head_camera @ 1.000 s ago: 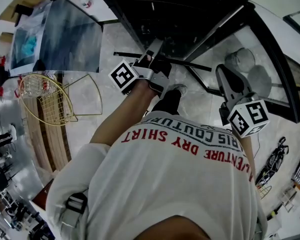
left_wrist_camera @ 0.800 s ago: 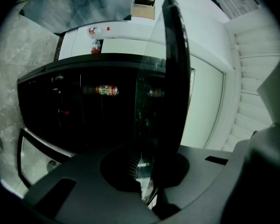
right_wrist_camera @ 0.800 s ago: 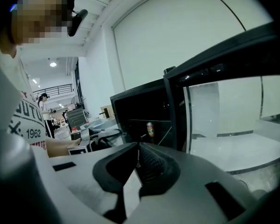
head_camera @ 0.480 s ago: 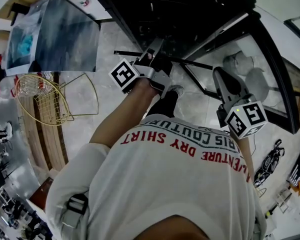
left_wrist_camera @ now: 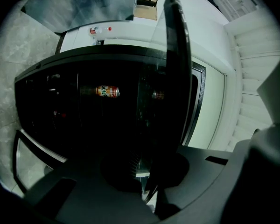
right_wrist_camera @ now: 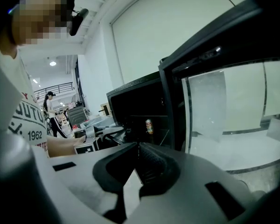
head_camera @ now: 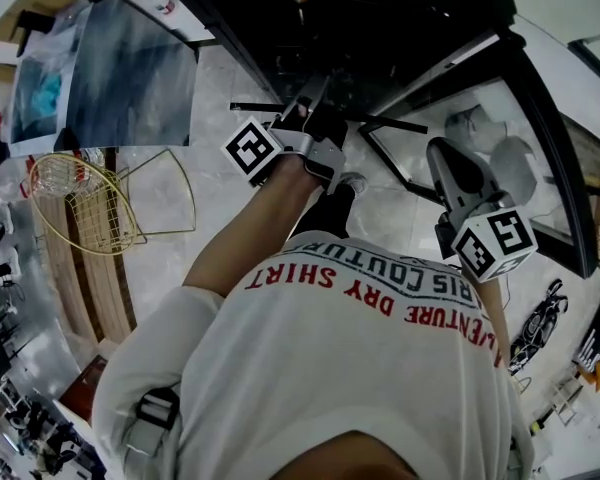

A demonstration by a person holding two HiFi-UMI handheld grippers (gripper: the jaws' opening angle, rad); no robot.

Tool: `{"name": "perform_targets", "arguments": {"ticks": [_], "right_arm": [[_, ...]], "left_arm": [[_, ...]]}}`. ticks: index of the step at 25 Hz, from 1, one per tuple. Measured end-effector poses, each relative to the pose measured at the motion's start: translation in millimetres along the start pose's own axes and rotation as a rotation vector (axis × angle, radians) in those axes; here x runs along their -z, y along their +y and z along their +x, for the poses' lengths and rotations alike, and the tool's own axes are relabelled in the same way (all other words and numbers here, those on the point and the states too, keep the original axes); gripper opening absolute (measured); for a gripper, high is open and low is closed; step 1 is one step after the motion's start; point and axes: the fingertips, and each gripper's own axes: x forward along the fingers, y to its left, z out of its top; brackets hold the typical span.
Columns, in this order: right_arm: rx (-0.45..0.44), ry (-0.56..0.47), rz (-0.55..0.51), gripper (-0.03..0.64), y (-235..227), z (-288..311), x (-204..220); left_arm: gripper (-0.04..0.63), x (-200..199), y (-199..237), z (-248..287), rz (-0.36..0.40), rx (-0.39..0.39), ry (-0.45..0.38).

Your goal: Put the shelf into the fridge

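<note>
The left hand-held gripper [head_camera: 304, 108] pinched the shelf [left_wrist_camera: 177, 73] by its near rim, just outside the mouth of the open fridge [head_camera: 360, 28]. The far edge pointed into the fridge, probably so it could slide in. 1 can [left_wrist_camera: 106, 91] stood deep inside. The right hand-held gripper [right_wrist_camera: 137, 162], pressed together on nothing, hung beside the fridge door [head_camera: 552, 158], apparently clear of the shelf's path.

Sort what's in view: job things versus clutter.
Job: shelf, clamped edge-on in the left gripper; fridge; its open door.
Lying about: wire basket on the floor; can inside the fridge.
</note>
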Motion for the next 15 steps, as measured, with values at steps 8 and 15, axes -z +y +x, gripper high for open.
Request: {"name": "perform_targets", "arguments": {"ticks": [8,15], "right_arm": [[0.0,0.007,0.009,0.026,-8,2,3],[-0.006,0.003,0.022,0.026,-11,8,4]], "left_arm": [[0.035,2,10,7,0.021,-0.027,0.005],[0.035,-4,14,15,0.029,-0.037,-0.009]]}}
